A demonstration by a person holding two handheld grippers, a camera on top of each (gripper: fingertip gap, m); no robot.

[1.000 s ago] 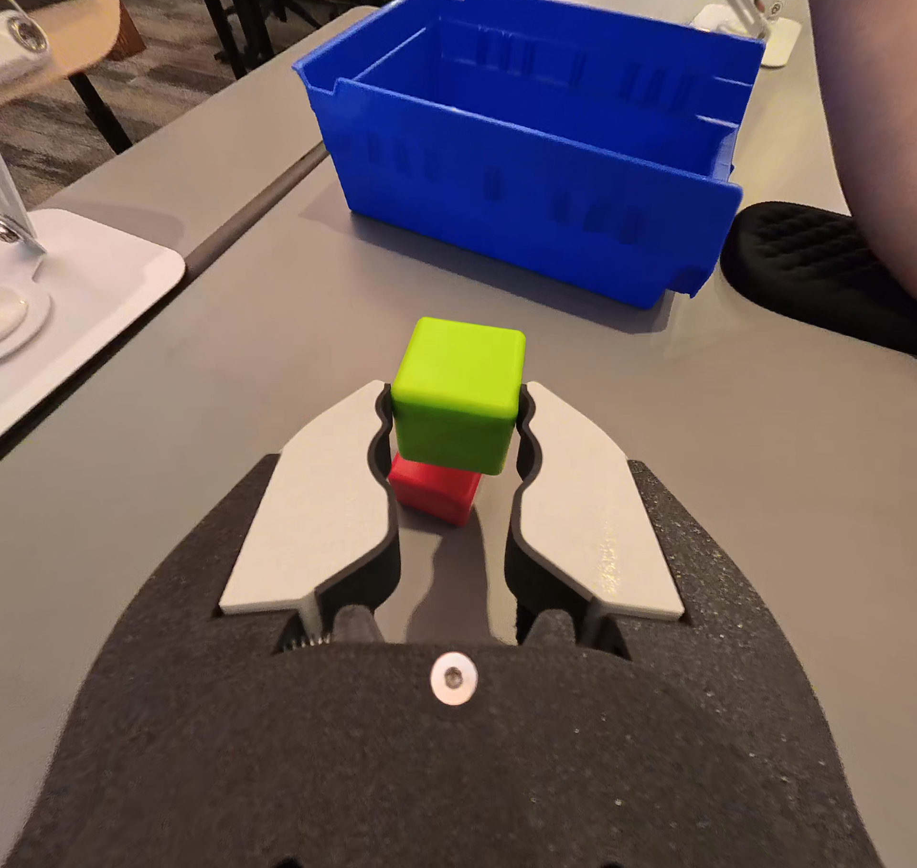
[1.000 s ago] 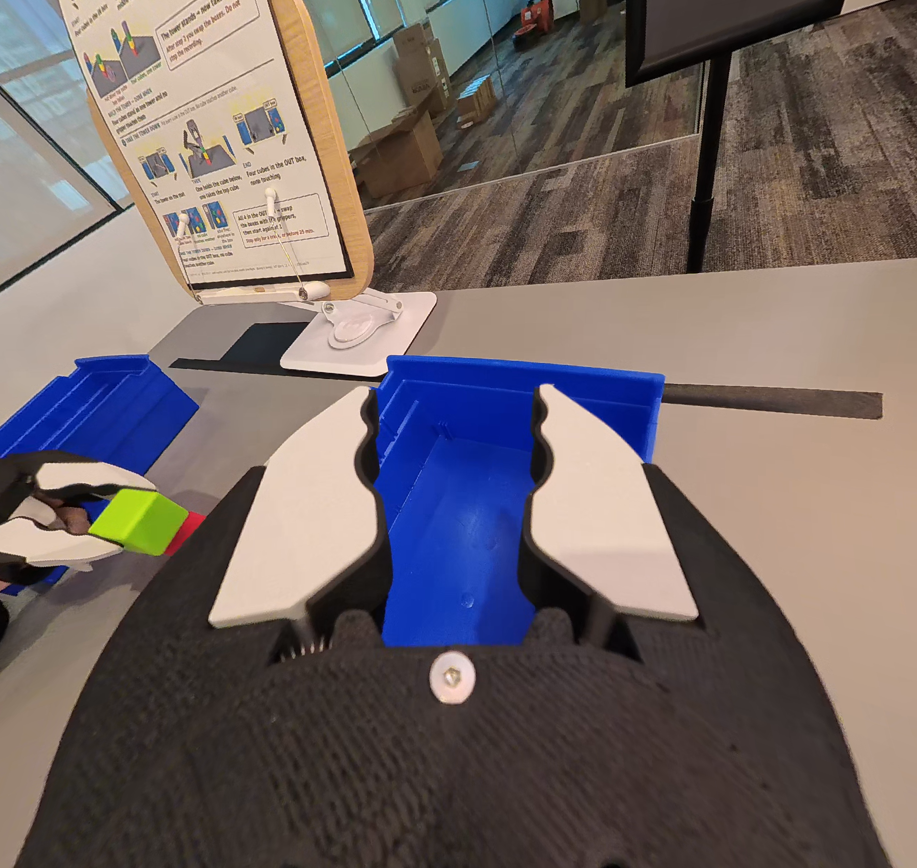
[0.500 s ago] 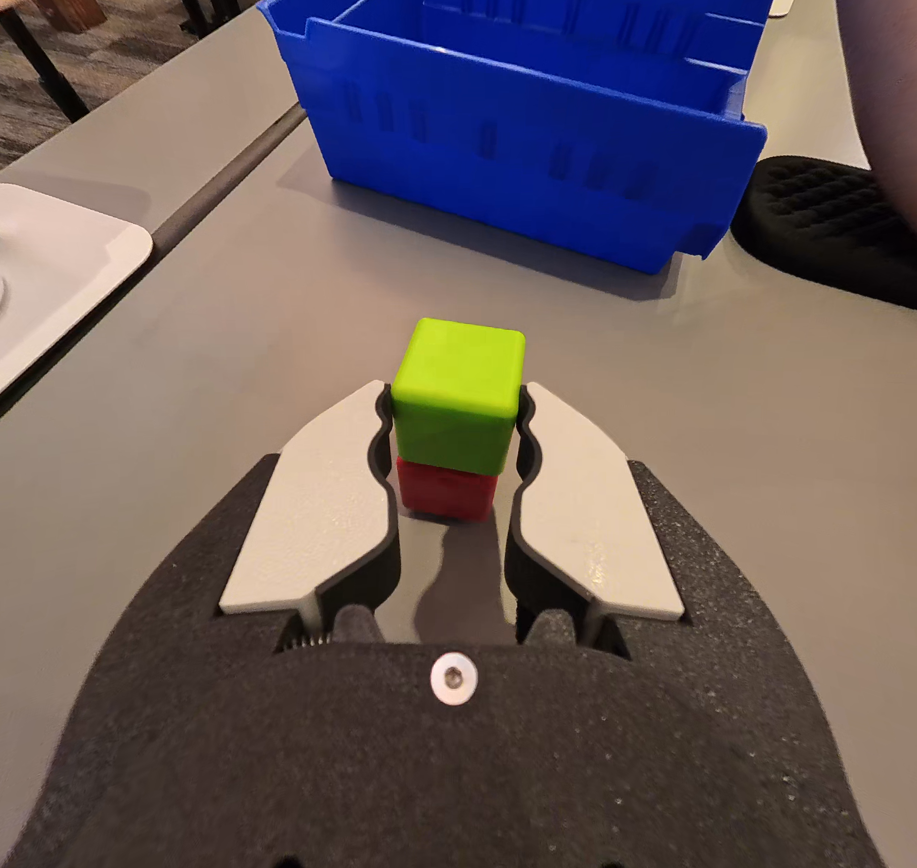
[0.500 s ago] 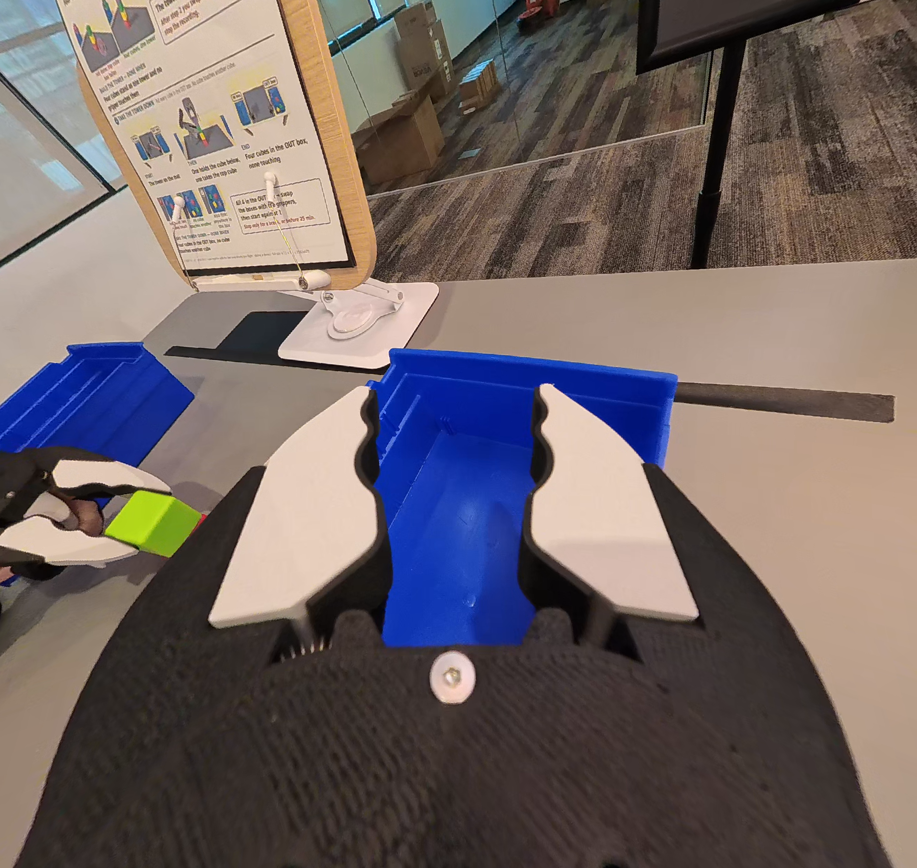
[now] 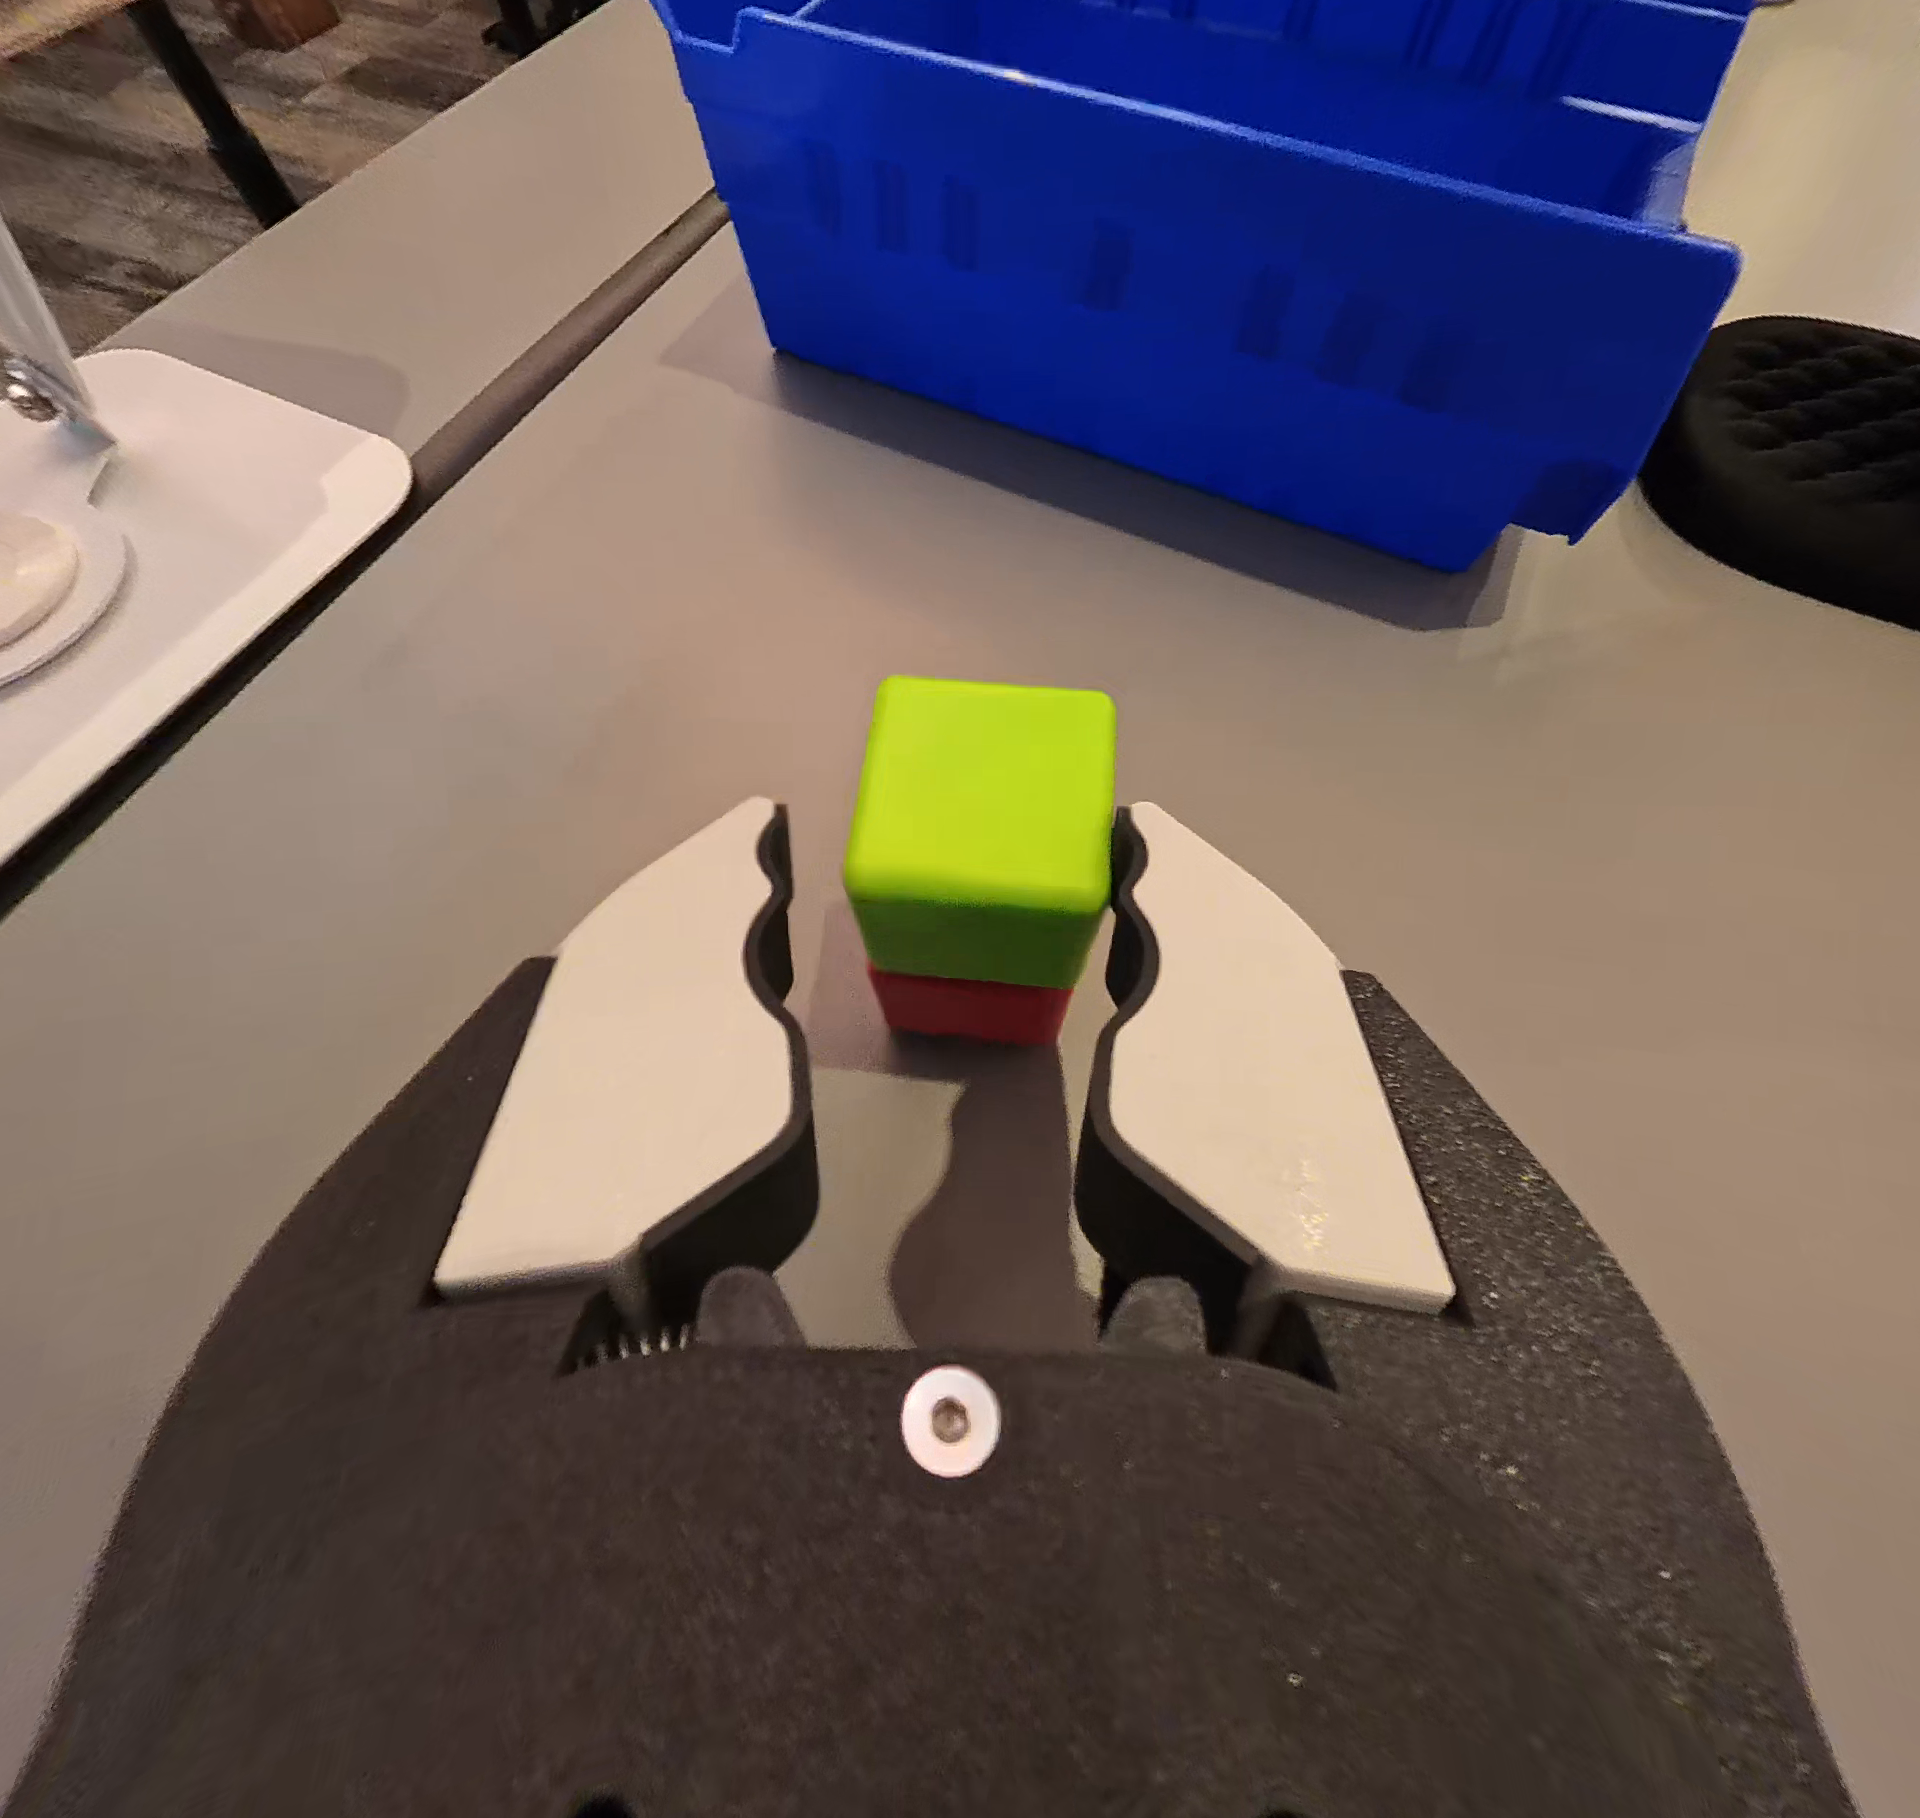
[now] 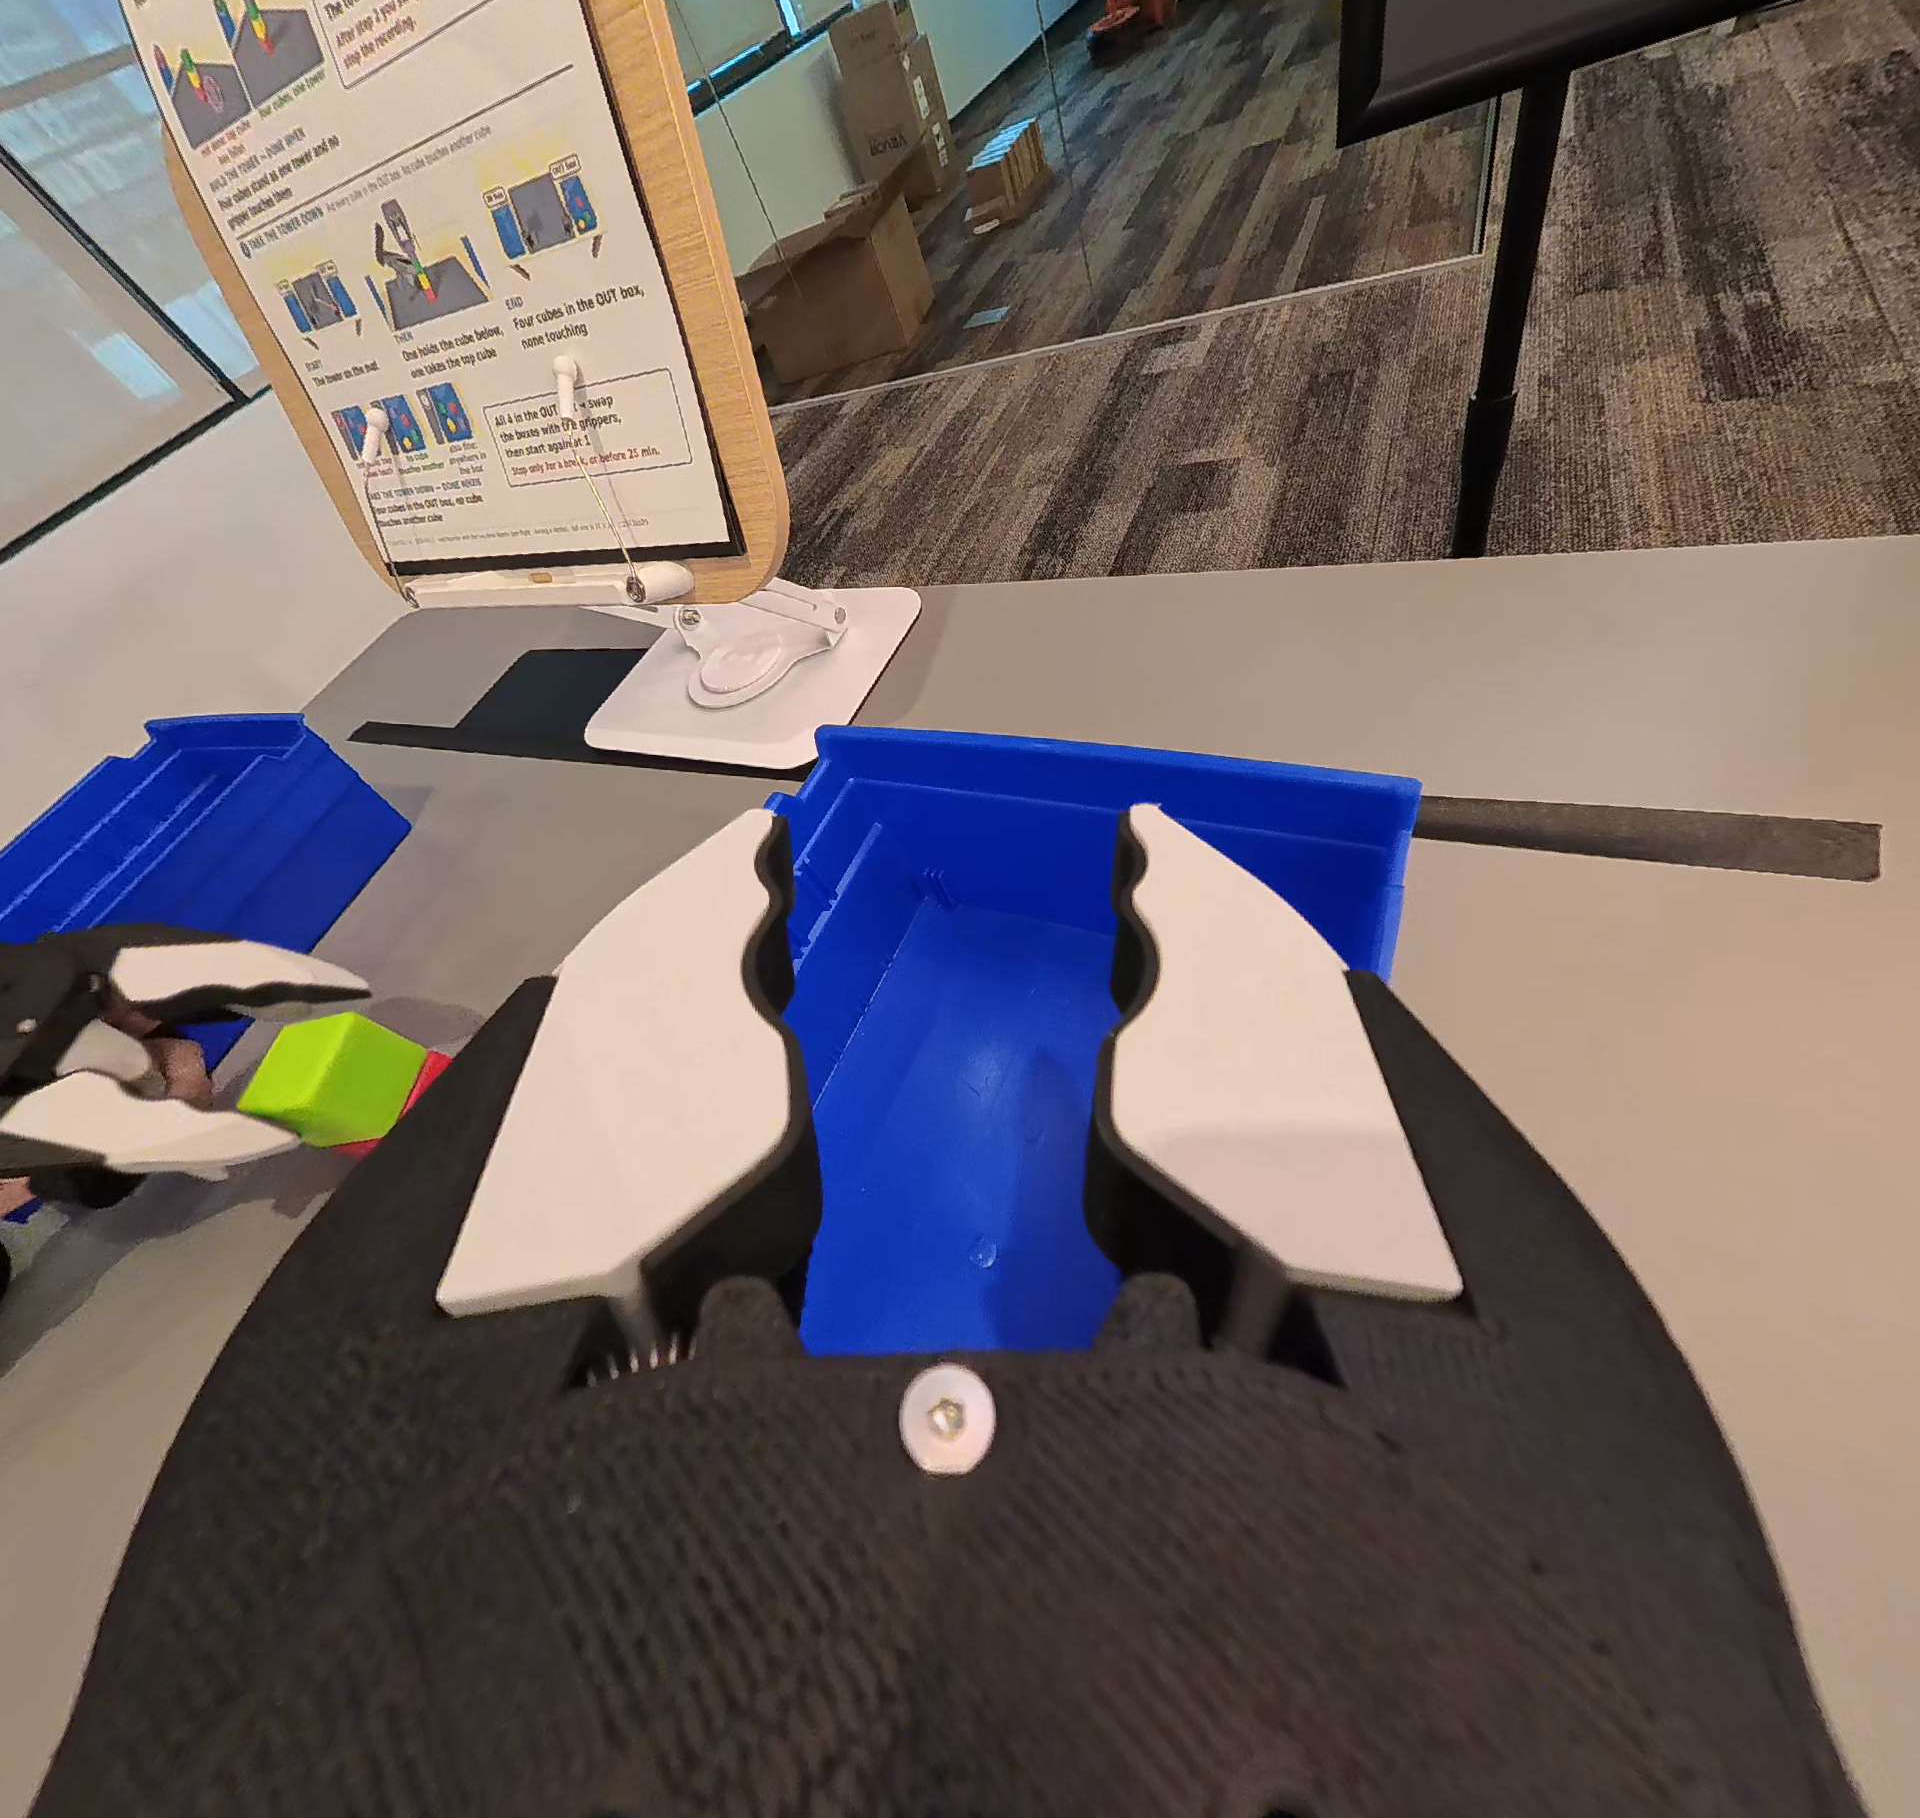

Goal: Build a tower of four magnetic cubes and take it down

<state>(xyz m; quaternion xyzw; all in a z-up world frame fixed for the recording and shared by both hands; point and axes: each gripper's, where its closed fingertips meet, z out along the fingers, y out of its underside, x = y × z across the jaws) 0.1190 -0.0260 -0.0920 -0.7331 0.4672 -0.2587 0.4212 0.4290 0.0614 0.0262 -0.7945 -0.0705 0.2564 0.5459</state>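
Left gripper (image 5: 951, 859) fingers now parted, green cube (image 5: 982, 833) released onto red cube (image 5: 971, 1010); right gripper (image 6: 951, 947) open, empty. Two cubes left, then teardown.

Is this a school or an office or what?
Probably an office set up for a stacking exercise: grey table, carpet floor, glass walls with cardboard boxes behind, and an instruction board.

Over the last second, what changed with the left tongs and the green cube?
The left tongs opened and let go of the green cube, which now sits squarely on the red cube; a gap shows at the left finger, while the right finger looks close or touching. The right tongs stayed open and empty above the blue bin.
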